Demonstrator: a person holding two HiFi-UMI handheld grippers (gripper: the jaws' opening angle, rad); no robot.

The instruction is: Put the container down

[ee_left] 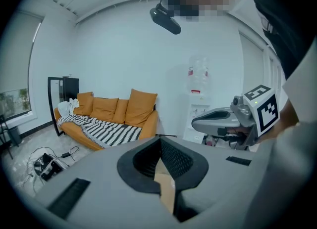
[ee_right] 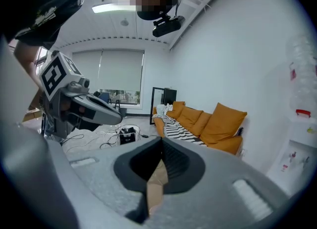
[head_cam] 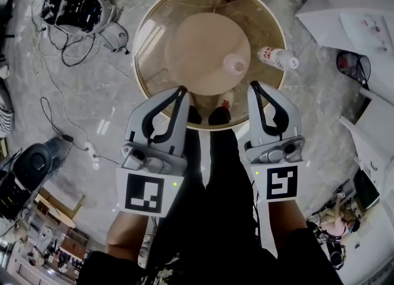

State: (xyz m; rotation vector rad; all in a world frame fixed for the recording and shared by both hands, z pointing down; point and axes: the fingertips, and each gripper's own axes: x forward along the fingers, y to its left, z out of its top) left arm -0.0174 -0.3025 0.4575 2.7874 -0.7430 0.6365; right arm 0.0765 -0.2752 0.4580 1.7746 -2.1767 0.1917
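Gripping rnd see-thru amber plastic container [head_cam: 151, 50].

Grey plastic left gripper [head_cam: 181, 91] and grey plastic right gripper [head_cam: 253, 85]: black looped jaws, one small green light each. Each carries a white cube with black square markers [head_cam: 144, 192]. Person wears black trousers [head_cam: 215, 179], dark shoes [head_cam: 218, 116], black top [ee_left: 282, 20].

My left gripper [head_cam: 180, 91] and right gripper [head_cam: 253, 85] are matt grey plastic, their pads black and ribbed. The container [head_cam: 146, 50] looks like glossy, see-through amber plastic. Around the container, the floor [head_cam: 92, 111] is polished grey stone. At the container's right edge is a clear plastic bottle [head_cam: 278, 58].
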